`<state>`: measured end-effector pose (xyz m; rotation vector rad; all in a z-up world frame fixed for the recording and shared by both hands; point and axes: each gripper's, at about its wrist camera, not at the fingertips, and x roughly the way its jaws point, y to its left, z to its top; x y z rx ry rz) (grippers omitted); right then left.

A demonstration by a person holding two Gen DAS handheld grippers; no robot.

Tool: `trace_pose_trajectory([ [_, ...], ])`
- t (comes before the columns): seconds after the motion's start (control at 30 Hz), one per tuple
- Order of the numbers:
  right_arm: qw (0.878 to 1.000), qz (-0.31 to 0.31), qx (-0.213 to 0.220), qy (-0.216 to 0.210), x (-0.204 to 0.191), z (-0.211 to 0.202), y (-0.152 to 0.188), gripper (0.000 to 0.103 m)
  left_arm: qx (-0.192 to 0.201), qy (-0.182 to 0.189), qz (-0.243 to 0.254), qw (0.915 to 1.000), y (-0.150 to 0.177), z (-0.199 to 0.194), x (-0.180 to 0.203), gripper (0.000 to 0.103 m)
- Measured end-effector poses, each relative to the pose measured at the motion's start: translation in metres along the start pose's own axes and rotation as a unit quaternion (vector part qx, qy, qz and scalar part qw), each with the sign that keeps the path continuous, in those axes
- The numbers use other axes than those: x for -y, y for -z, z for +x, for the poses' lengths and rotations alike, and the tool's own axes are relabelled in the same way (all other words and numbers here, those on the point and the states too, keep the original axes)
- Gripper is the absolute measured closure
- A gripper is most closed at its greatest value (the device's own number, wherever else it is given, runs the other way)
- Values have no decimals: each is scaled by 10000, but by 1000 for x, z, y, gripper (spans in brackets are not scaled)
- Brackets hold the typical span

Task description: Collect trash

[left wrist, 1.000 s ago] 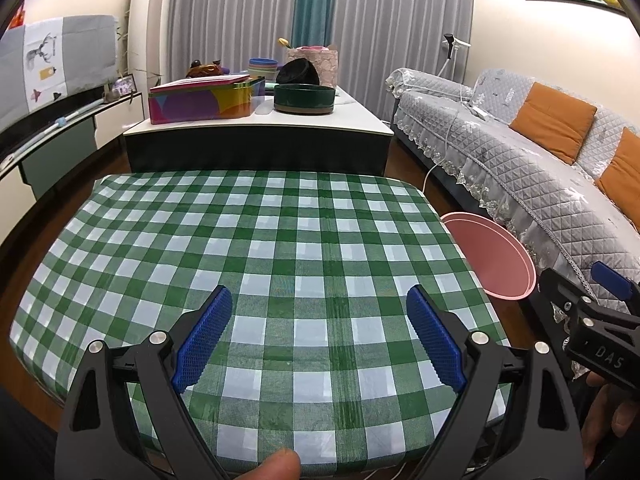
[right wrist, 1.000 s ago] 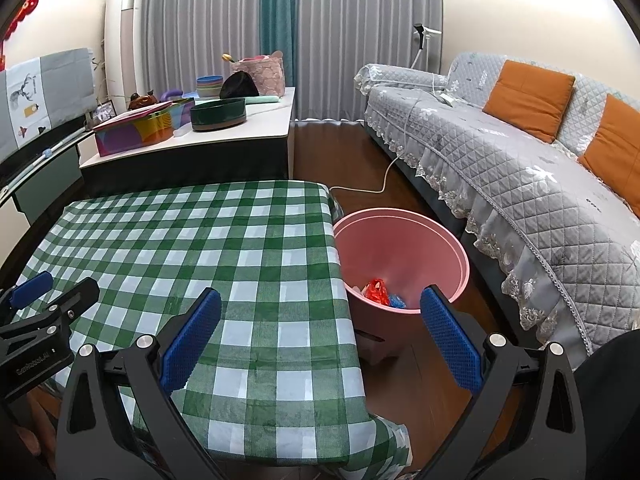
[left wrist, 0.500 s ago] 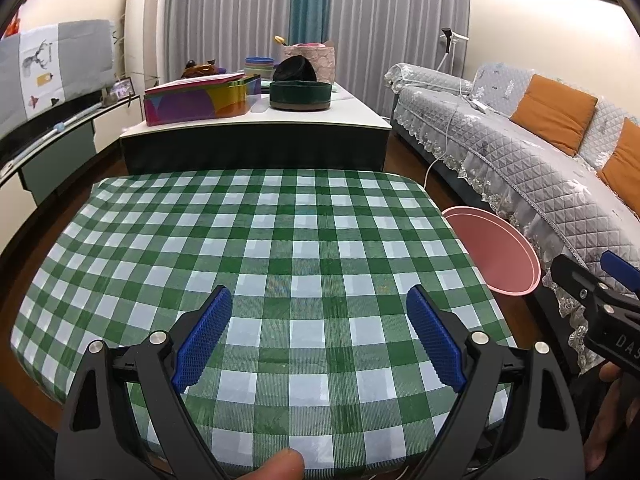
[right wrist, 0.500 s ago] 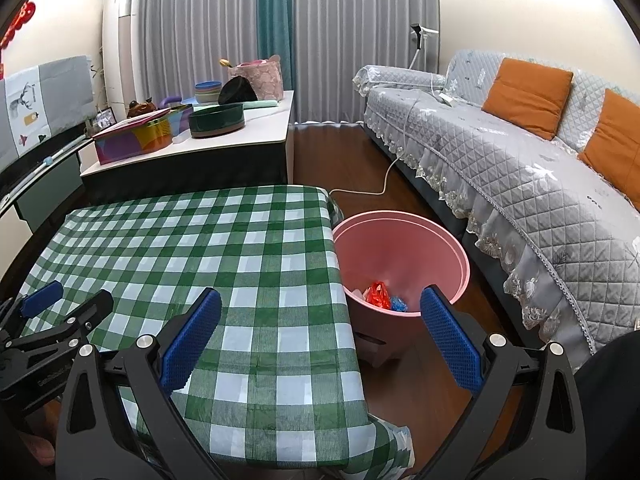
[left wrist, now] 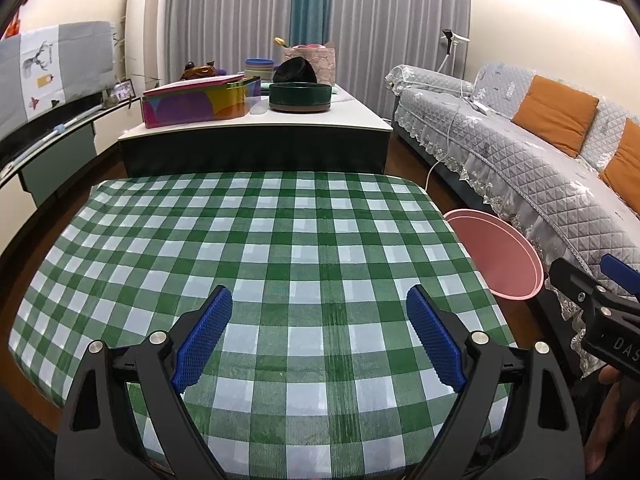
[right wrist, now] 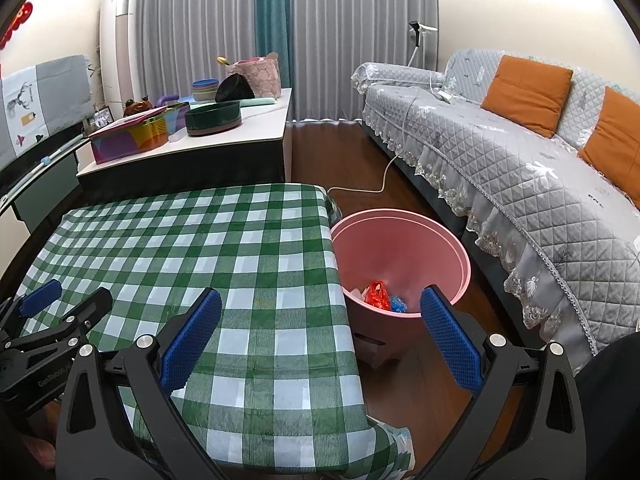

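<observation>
Pink bin (right wrist: 404,240) beside the checked table (right wrist: 192,240), red and blue wrappers (right wrist: 382,298) inside (right gripper (right wrist: 320,338) spread wide above)

Showing matt black plastic arms on the left gripper (left wrist: 319,332), with blue pads (left wrist: 205,334) in a rough, gridded rubbery finish and shiny metal screws behind them. Lying under the fingers, a woven checked tablecloth (left wrist: 280,240), matt and finely ribbed. Sitting right of the right gripper (right wrist: 320,334) pads, a smooth pink plastic bin (right wrist: 460,256) holding glossy crinkled wrappers (right wrist: 376,294). Gleaming beyond, a polished wood floor (right wrist: 320,152); beside it, a quilted cloth sofa cover (right wrist: 520,184).
</observation>
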<state>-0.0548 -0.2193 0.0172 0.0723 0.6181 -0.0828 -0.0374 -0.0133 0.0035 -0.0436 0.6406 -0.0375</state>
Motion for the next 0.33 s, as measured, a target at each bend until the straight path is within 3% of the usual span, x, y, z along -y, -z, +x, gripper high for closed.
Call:
trace_pose_trajectory([
  [0.33, 10000, 54, -82, 2, 3, 9, -1, 5, -170, -22, -36, 9998, -2, 11, 0, 15],
])
